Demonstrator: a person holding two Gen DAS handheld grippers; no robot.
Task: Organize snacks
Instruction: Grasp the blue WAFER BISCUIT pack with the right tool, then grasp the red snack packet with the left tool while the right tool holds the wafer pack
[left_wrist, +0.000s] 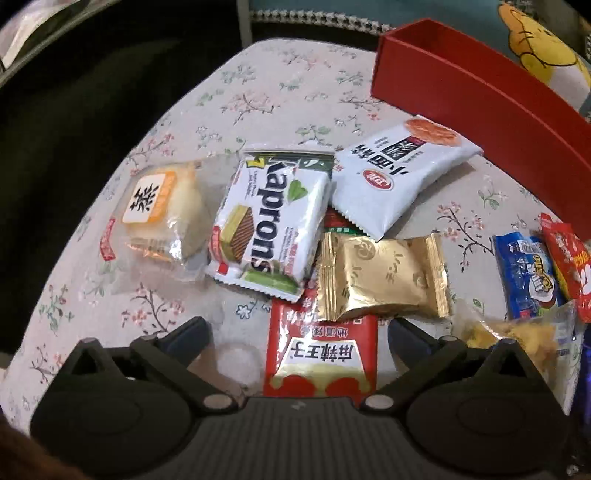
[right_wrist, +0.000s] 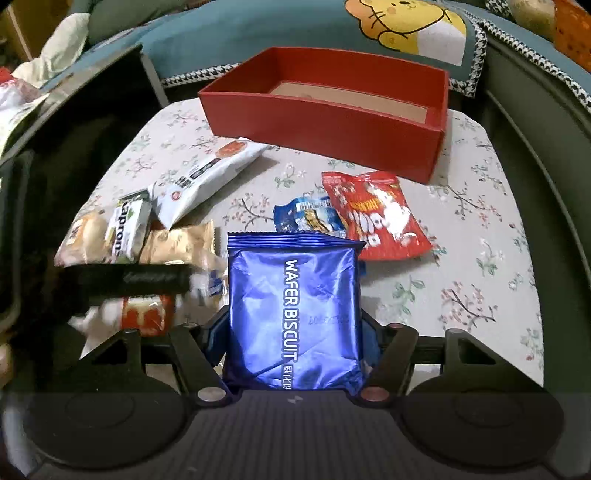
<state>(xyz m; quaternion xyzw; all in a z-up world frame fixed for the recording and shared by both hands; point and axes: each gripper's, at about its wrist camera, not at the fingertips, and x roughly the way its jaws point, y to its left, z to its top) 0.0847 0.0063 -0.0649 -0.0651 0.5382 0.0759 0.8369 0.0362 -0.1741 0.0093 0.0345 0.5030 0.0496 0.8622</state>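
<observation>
Gripping a blue wafer biscuit packet (right_wrist: 295, 314), the right claw (right_wrist: 295, 332) is closed across the packet's lower half, one finger on each side edge, and the packet stands upright between them above the bench (right_wrist: 461, 258). Its foil skin is glossy and creased, so it is judged light, slippery and easily crushed; the wafers inside would likely break under a hard squeeze, and a hold across the flat body rather than the crimped top seam looks soundest. The red box (right_wrist: 321, 122) sits open at the far edge of the bench, its cardboard floor showing nothing inside from this angle. The left claw (left_wrist: 295, 332) is spread wide and holds nothing, poised low over a red sachet (left_wrist: 321, 354) that lies flat and thin, partly under a gold packet (left_wrist: 384, 277). The sachet is judged limp and hard to lift from above; taking it by a free edge seems best. A green and white wafer pack (left_wrist: 269, 221) and a white packet (left_wrist: 399, 173) lie just beyond.
</observation>
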